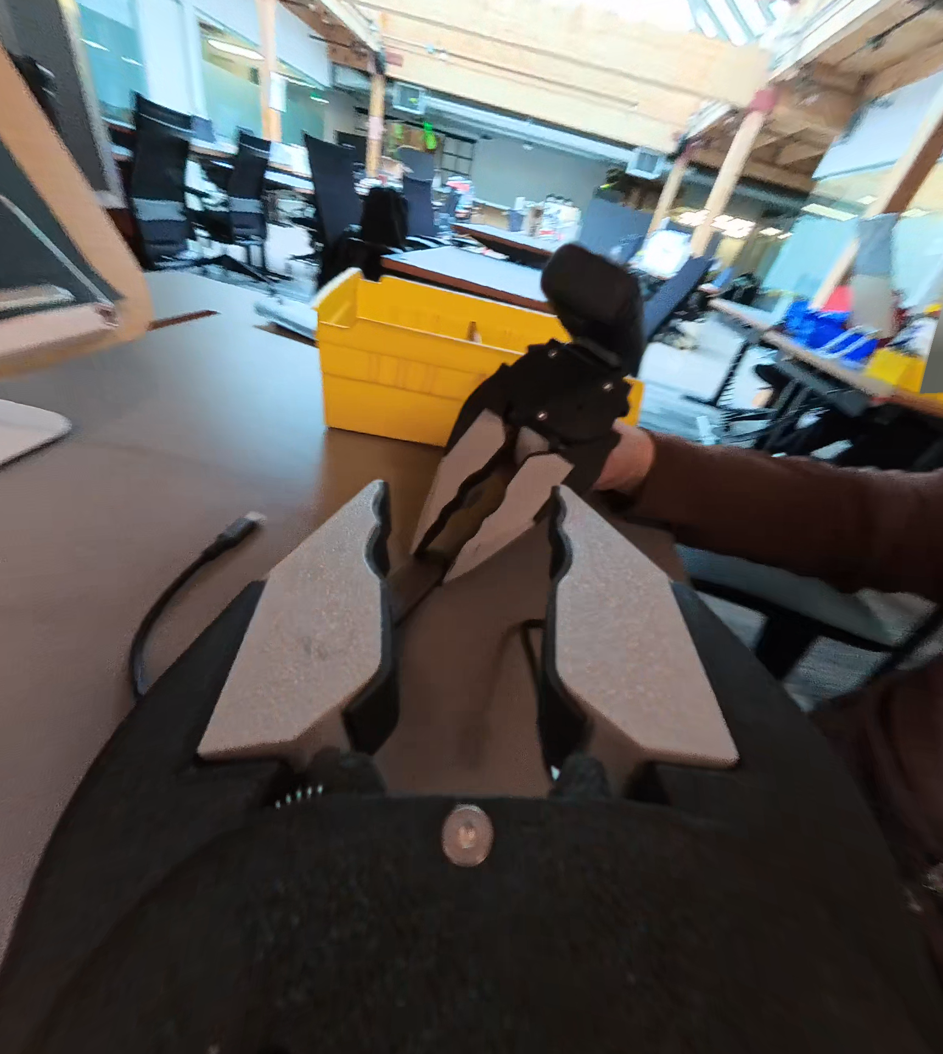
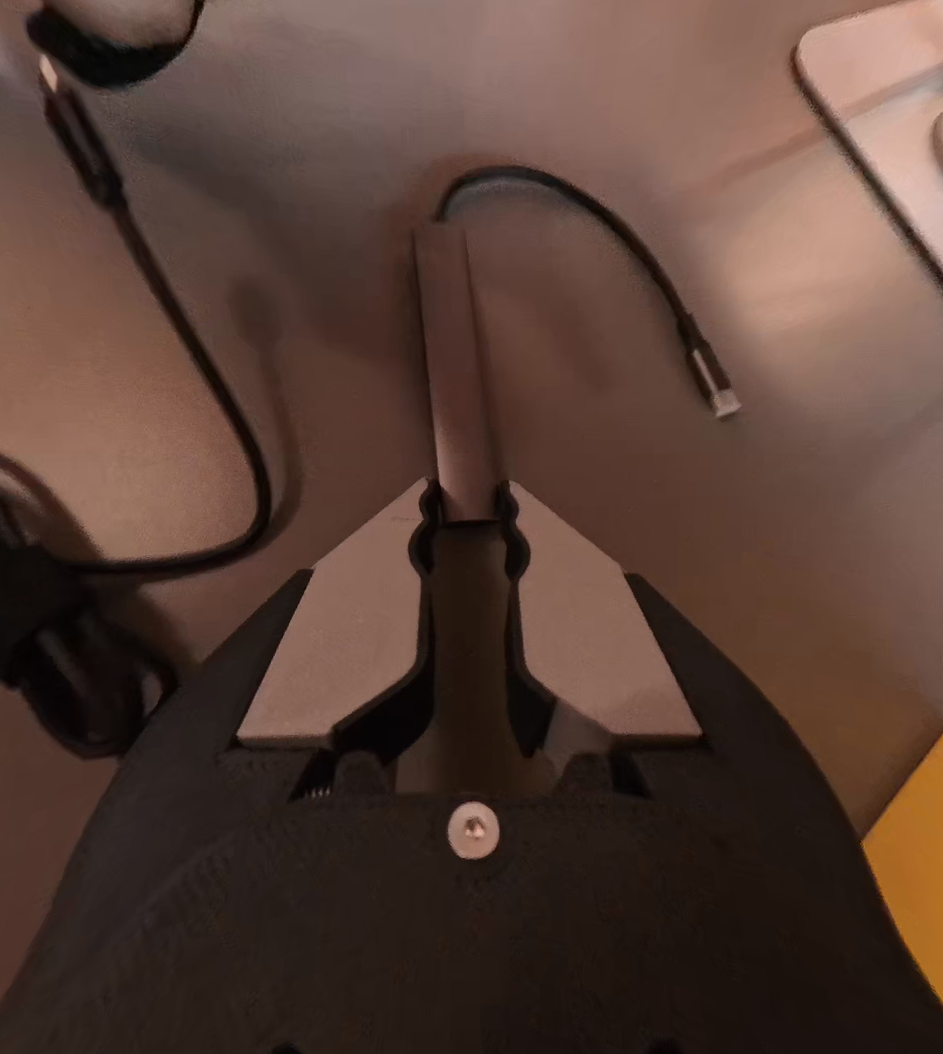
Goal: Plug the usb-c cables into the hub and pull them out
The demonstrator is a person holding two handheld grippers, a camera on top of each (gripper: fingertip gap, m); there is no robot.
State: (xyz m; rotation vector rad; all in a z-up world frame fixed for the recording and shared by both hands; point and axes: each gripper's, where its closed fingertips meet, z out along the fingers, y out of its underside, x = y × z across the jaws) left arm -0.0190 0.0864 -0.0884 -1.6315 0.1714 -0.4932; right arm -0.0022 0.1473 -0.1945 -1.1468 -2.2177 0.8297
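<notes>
Risk was twist: right gripper (image 2: 469, 507) pinched only the hub (image 2: 449, 365) end, so plug force could lever it loose. Left gripper (image 1: 469, 513) was spread, empty; cable (image 2: 709, 376) lay loose.

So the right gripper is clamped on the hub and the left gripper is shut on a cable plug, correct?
Partly. The right gripper is clamped on the hub, but the left gripper is open and empty, as the left wrist view shows; the cable plug lies loose on the table.

— Any writing you can read here?
— None. The yellow bin (image 1: 401, 365) looks blank, and the sheet on the pillar (image 1: 277, 94), upper left, is perhaps printed but too blurred.
</notes>
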